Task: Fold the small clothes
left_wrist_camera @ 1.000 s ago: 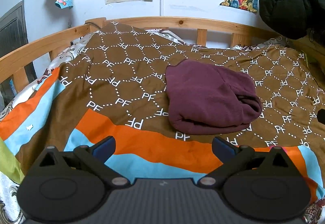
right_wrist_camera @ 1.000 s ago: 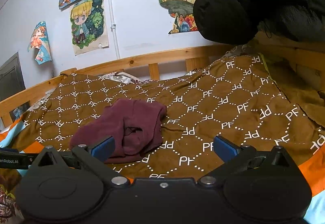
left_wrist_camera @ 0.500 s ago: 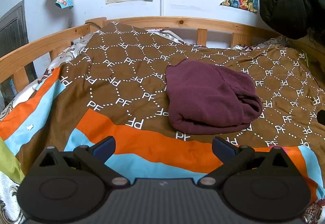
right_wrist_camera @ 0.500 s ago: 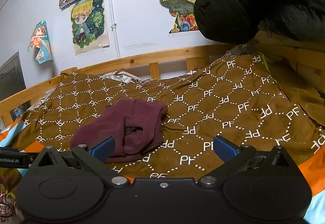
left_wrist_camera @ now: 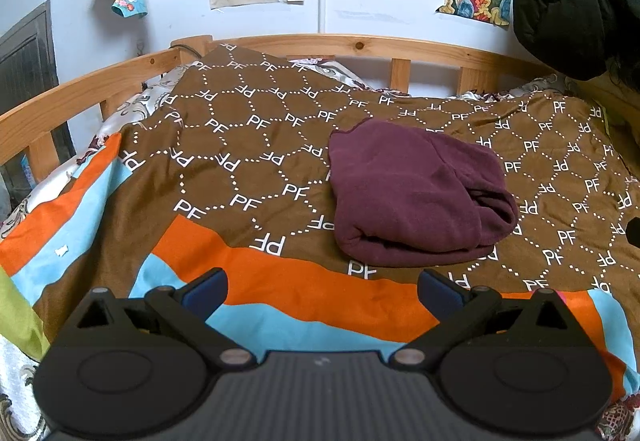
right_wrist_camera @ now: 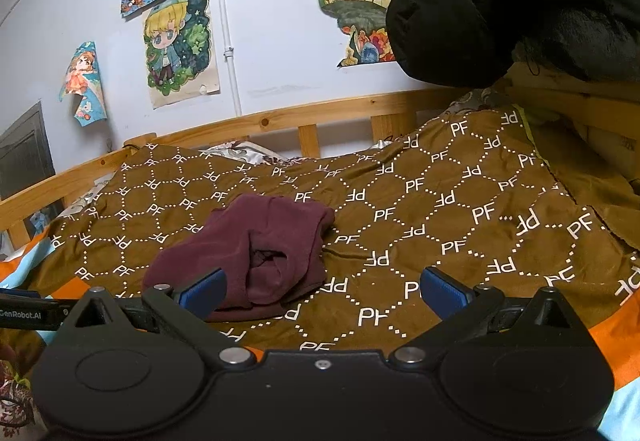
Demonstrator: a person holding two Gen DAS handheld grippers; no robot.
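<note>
While both tools hover short of the bed, the left hand-held gripper (left_wrist_camera: 322, 291) and the right hand-held gripper (right_wrist_camera: 320, 291) each hold their blue pads spread wide apart, clamping nothing. A maroon garment (left_wrist_camera: 416, 197), already doubled into a thick bundle, lies on the brown PF-patterned quilt (left_wrist_camera: 240, 145). From the left wrist view it sits ahead and right of centre, apart from the pads; from the right wrist view it lies ahead and to the left (right_wrist_camera: 256, 249), its near edge just behind the left pad. Its long axis appears to run obliquely from frame lower right toward upper left in the left view, with the open, layered end facing the right gripper, which is judged nearer.
</note>
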